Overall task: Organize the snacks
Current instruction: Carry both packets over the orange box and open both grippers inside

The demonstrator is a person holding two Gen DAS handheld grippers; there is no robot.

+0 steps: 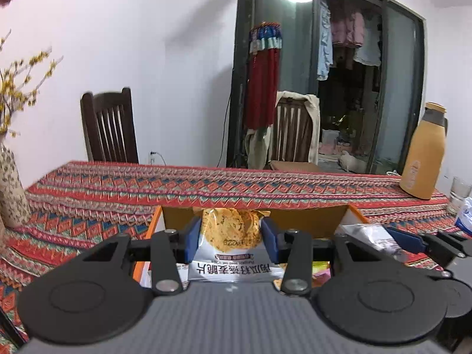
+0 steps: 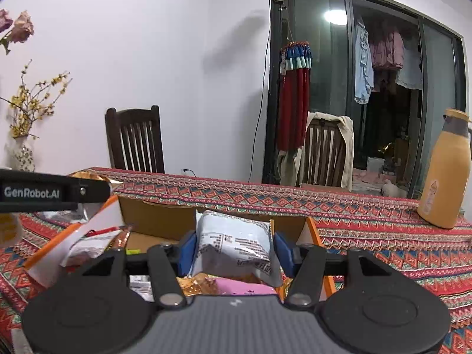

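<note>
We are carrying two packets above the open cardboard box (image 2: pixel 153 215), which is sitting directly below and ahead of both tools. The left gripper (image 1: pixel 231 234) is pinching an oat-crisp packet (image 1: pixel 233 244); the right gripper (image 2: pixel 234 250) is clamping a white snack packet (image 2: pixel 236 244). We are risking slippage, since puffed film is yielding under the pads, and collision, since the tools are travelling side by side.

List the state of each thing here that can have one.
Left tool: shut on a white crisp packet, lifted above the box.
Right tool: shut on a pale crinkled snack packet.
Orange-edged cardboard box: open, snacks inside.
Yellow thermos jug: upright, lid on.
Clear drinking glass: upright.
</note>
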